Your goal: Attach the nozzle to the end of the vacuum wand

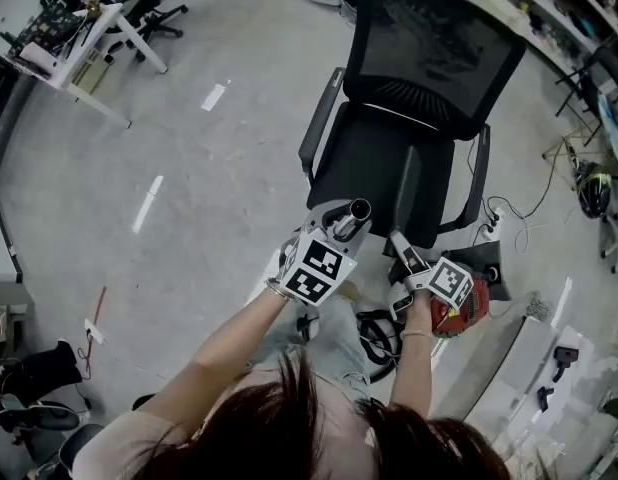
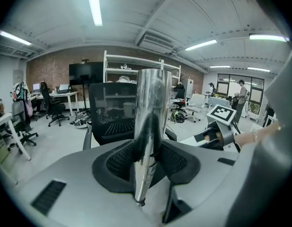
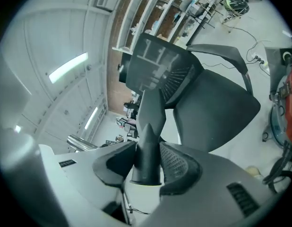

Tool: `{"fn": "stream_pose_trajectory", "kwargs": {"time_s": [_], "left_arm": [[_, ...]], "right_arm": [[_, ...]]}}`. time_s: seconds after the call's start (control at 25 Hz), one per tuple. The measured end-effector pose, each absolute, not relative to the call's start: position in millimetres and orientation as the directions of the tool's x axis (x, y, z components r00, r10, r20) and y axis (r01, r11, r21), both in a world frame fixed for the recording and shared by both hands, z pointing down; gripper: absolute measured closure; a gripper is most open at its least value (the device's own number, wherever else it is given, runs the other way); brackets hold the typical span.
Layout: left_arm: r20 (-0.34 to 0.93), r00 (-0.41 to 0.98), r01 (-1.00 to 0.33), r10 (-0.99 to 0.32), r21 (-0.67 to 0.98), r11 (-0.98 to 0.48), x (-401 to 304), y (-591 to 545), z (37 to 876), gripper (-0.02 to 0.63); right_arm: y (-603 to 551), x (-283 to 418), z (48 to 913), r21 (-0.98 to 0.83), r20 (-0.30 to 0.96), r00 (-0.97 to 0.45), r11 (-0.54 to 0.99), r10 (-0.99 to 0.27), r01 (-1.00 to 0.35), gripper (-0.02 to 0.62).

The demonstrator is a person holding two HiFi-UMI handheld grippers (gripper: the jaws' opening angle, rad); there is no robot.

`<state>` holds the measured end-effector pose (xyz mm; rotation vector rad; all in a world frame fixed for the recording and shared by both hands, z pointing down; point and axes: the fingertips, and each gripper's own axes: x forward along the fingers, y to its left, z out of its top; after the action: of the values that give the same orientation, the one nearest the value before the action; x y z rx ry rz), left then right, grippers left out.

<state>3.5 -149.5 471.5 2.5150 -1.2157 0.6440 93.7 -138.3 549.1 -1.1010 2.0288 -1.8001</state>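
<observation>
My left gripper [image 1: 341, 230] [image 2: 146, 162] is shut on the chrome vacuum wand [image 1: 351, 216] [image 2: 150, 117]. The wand's open end points up and away, toward the chair. To its right, my right gripper [image 1: 401, 250] [image 3: 147, 162] is shut on the dark tapered nozzle [image 1: 406, 193] [image 3: 148, 126], which stands up from between the jaws. Nozzle and wand are side by side and apart. The wand's tip [image 3: 82, 143] shows at the left in the right gripper view. The right gripper [image 2: 217, 131] appears at the right in the left gripper view. The red vacuum body [image 1: 461, 308] lies under my right hand.
A black mesh office chair [image 1: 419, 88] stands directly ahead, close behind both tools. A black hose [image 1: 374, 333] coils on the floor near my knees. Cables [image 1: 509, 218] trail to the chair's right. A white bench [image 1: 549, 368] with small tools is at lower right, a desk [image 1: 79, 48] far left.
</observation>
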Motion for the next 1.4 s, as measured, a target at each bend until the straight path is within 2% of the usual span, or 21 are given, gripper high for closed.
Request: {"fn": "stream_pose_trajectory", "kwargs": {"time_s": [0.4, 0.92, 1.2, 1.4], "left_arm": [[0.505, 0.572, -0.765, -0.646, 0.045, -0.642, 8, -133, 467, 0.449], [0.508, 0.6, -0.733, -0.618, 0.04, -0.679, 12, -111, 461, 0.449], [0.509, 0.616, -0.712, -0.601, 0.033, -0.702, 19, -99, 460, 0.449], [0.507, 0.625, -0.703, -0.594, 0.034, -0.71, 17, -93, 460, 0.449]], "right_arm": [[-152, 70, 449, -0.927, 0.12, -0.719, 0.181, -0.684, -0.328, 0.42], [-159, 52, 361, -0.845, -0.002, -0.691, 0.37, -0.723, -0.385, 0.42], [-151, 24, 327, -0.764, -0.059, -0.737, 0.505, -0.673, -0.401, 0.42], [-135, 15, 326, -0.732, -0.07, -0.747, 0.543, -0.661, -0.411, 0.42]]}}
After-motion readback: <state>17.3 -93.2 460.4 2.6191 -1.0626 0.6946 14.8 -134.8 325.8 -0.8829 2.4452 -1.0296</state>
